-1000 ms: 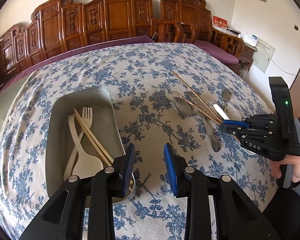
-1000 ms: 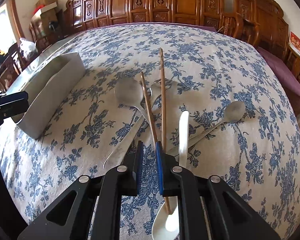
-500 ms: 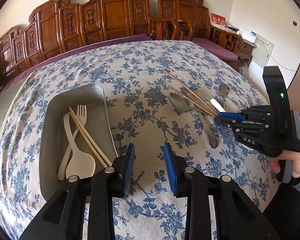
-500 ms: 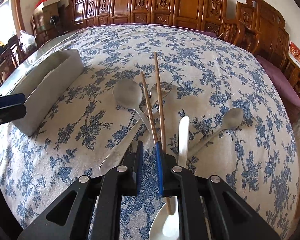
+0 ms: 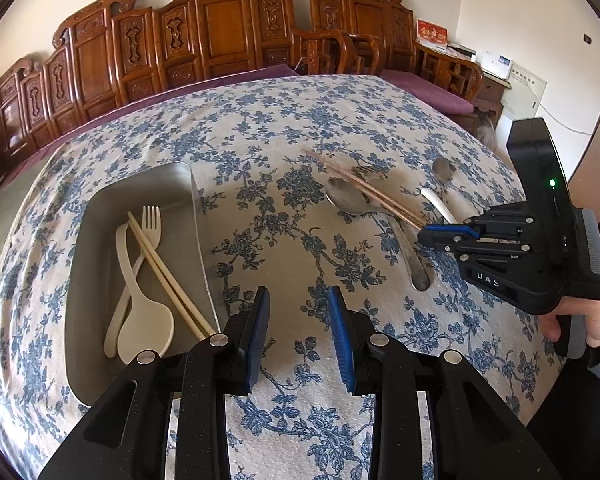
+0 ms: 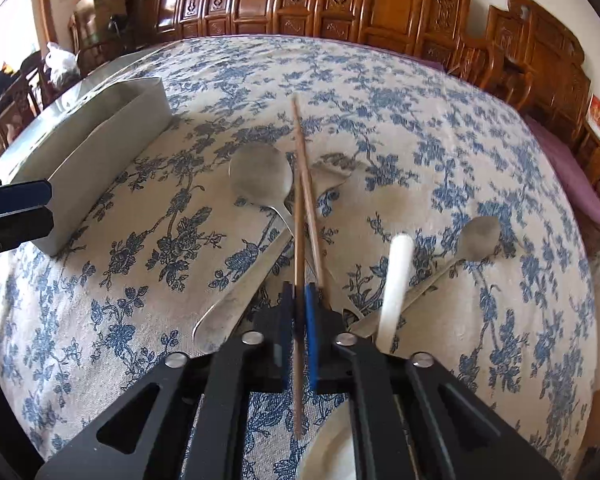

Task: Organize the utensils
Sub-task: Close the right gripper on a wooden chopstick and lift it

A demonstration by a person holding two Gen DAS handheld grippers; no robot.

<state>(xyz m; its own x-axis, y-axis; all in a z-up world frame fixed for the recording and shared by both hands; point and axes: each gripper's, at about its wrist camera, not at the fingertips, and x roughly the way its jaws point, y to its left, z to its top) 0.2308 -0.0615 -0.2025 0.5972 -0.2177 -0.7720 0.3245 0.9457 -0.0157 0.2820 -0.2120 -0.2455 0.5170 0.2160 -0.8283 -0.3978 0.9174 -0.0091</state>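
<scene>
Your right gripper [image 6: 299,312] has its fingers pinching one brown chopstick [image 6: 299,216] low in the centre of the right wrist view; its partner [image 6: 309,196] lies just beside it, outside the pinch, crossing over the large metal spoon [image 6: 260,176]. Lift straight and slowly so the loose stick and the spoon are not dragged along, then carry it to the metal tray [image 5: 100,216] at the left of the left wrist view. Your left gripper [image 5: 300,332] hangs with fingers spread, empty, over the tabletop [image 5: 284,256] beside the tray.
</scene>
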